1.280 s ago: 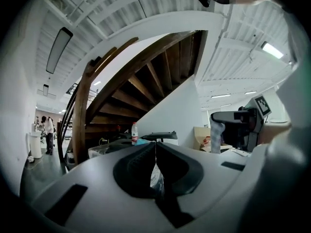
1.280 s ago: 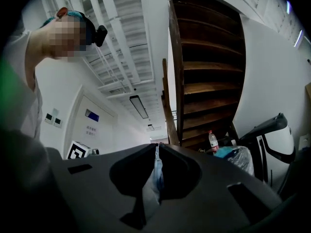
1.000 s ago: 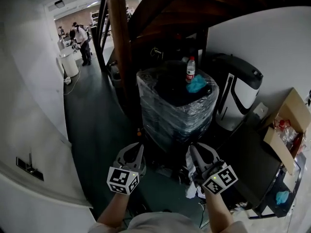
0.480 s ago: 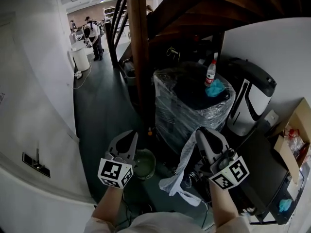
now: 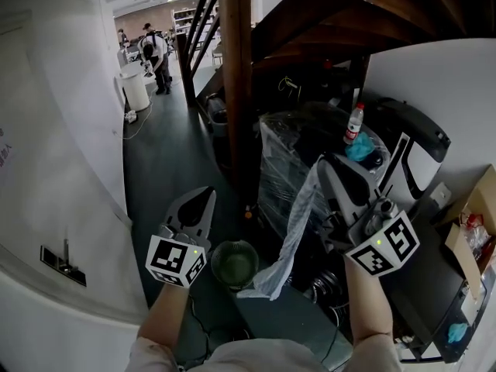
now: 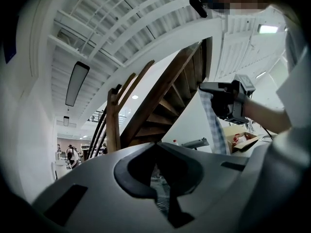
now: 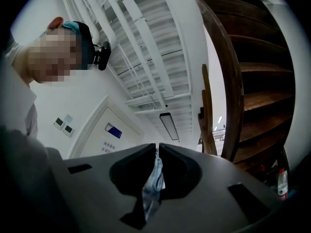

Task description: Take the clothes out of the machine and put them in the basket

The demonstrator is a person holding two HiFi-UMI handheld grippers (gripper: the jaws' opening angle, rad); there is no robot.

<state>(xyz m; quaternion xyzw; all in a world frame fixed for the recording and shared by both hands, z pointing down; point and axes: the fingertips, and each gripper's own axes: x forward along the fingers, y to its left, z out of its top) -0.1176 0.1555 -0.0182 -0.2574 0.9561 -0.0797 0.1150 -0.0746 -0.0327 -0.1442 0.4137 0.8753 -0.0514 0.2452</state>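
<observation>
Under the wooden staircase (image 5: 325, 22) we are mid-carry, our right gripper (image 5: 325, 163) pinching the pale cloth (image 5: 293, 235) that hangs just right of the green basket (image 5: 235, 248), our left gripper (image 5: 206, 198) pressed together empty; next we should swing the cloth over and let go

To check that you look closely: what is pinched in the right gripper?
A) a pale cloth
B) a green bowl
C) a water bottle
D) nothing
A: the right gripper has its jaws closed on a pale cloth, which hangs down from it in the head view.
</observation>
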